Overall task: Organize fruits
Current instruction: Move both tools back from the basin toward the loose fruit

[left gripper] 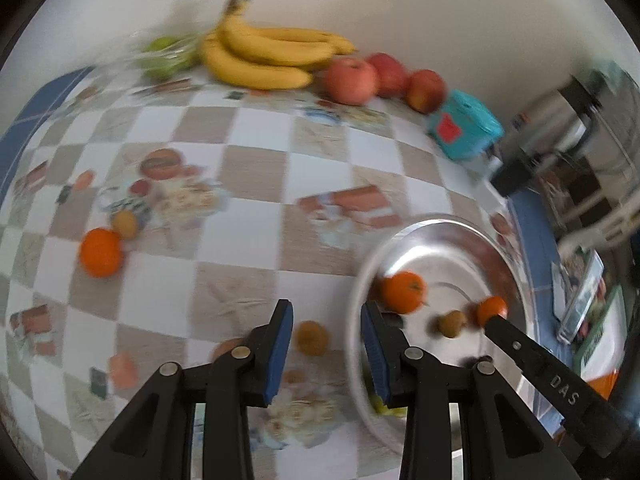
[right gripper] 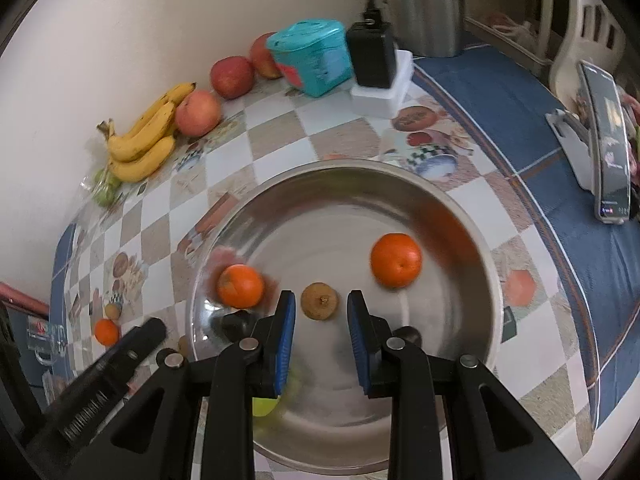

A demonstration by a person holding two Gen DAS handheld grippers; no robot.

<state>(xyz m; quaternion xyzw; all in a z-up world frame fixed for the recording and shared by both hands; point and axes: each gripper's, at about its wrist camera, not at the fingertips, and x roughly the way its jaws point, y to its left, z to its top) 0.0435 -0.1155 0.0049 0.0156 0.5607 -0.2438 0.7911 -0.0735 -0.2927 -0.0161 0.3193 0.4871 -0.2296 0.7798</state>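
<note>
A steel bowl (right gripper: 460, 216) holds two oranges (right gripper: 396, 260) (right gripper: 240, 286) and a small brown fruit (right gripper: 319, 301). My right gripper (right gripper: 321, 306) is open over the bowl, with the brown fruit just beyond its fingertips. My left gripper (left gripper: 326, 314) is open above the tablecloth at the bowl's left rim (left gripper: 356, 300); a small brownish fruit (left gripper: 311, 337) lies on the cloth between its fingers. Another orange (left gripper: 99, 253) and a small brown fruit (left gripper: 124, 224) lie on the cloth to the left. Bananas (left gripper: 264, 50), three apples (left gripper: 351, 81) and bagged green fruit (left gripper: 164, 56) sit by the wall.
A teal container (right gripper: 310, 56), a black adapter on a white box (right gripper: 372, 60) and a steel kettle (right gripper: 428, 8) stand at the back. A phone on a stand (right gripper: 608, 140) is at the right on the blue table border. Something yellow-green (right gripper: 266, 406) lies in the bowl under my right gripper.
</note>
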